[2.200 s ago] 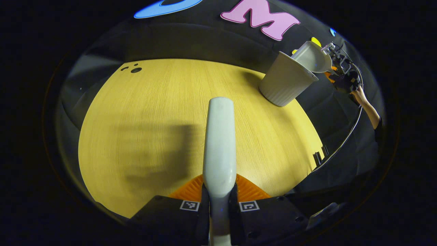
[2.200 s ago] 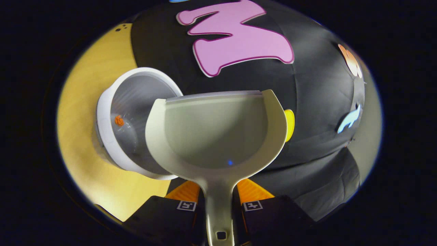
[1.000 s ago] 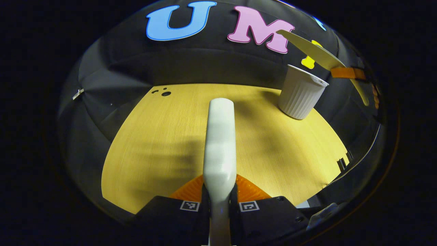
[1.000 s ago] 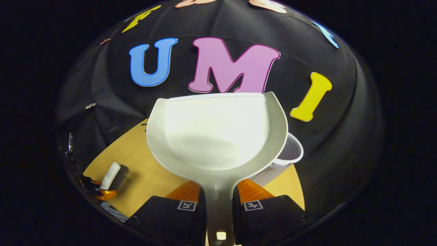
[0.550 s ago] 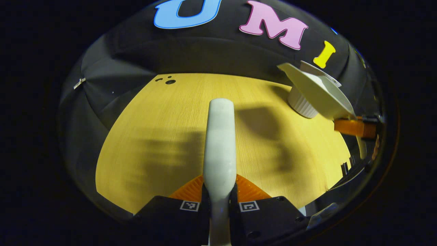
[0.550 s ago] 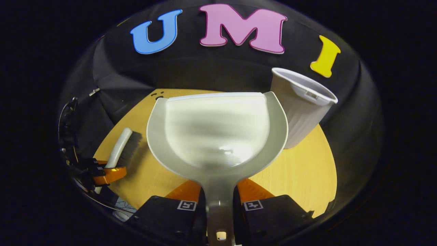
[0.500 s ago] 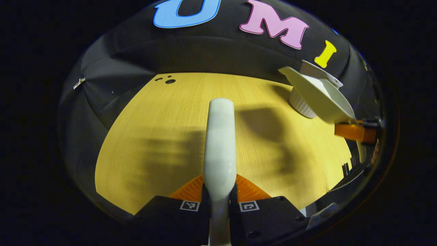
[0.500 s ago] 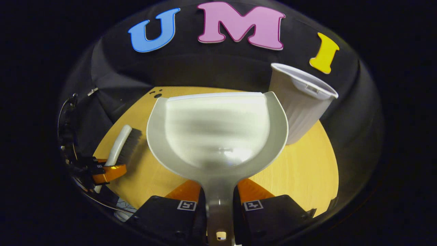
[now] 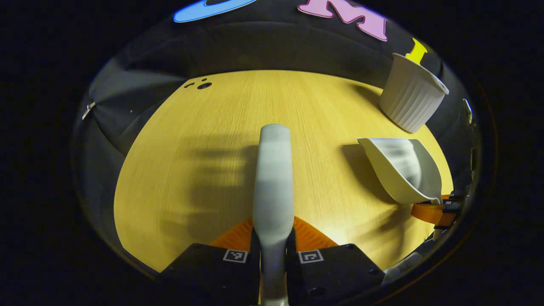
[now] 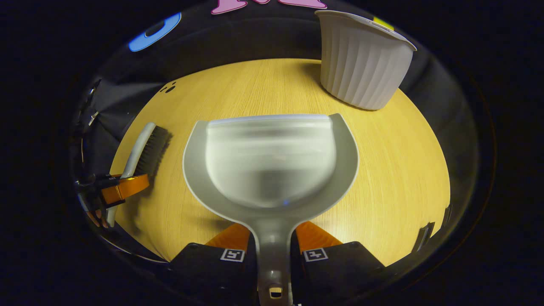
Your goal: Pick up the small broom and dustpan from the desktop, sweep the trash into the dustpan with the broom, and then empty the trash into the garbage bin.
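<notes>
**Two light plastic tools, both held by the handle**

Your left tongs are closed on the broom, both fingers clamped on the lower end of its pale handle, with the head reaching forward over the counter. In the right gripper view you can see its dark bristles hanging close to the wood at the left edge. Judge the broom as light and rigid in the handle but soft at the bristles: they will bend if you press down, so let them graze the surface rather than bear weight.

Your right tongs are clamped on the narrow neck of the dustpan, just behind the scoop. The pan looks like thin, smooth moulded plastic, light and fairly stiff, yet slick between the pads. Gripped so far back, its wide scoop acts as a lever, so expect it to twist if the lip catches the counter. The scoop appears empty, though motion blur hides fine detail.

The garbage bin, a ribbed white tub, stands upright at the far right of the counter, well apart from both tools. It looks light enough to tip if you knock its rim.

No trash shows on the wood, so the sweeping and emptying appear done.
</notes>
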`<state>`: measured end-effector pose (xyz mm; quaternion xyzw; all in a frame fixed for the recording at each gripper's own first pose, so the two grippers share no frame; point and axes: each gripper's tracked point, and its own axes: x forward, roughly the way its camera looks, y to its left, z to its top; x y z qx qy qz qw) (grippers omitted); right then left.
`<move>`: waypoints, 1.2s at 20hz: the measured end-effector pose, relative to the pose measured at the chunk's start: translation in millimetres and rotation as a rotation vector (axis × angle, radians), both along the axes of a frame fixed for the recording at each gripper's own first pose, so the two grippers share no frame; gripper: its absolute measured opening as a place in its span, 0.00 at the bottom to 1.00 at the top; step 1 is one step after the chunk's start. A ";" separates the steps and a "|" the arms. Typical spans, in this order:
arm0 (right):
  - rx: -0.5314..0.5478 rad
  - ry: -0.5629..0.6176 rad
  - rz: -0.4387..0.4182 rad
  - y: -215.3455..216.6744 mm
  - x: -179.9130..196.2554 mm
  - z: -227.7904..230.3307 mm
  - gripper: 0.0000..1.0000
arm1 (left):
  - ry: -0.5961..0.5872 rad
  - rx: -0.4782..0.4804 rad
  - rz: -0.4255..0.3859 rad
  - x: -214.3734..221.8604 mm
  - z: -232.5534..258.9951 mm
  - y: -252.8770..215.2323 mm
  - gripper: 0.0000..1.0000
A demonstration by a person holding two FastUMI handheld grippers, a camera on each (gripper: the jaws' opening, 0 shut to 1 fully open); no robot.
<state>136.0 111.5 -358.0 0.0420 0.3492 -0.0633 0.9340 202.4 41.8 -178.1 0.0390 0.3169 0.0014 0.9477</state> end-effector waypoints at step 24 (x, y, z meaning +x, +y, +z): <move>-0.005 -0.382 -0.022 -7.4 -36.3 131.9 1.00 | -0.397 -0.021 -0.090 -77.3 118.0 -33.1 0.97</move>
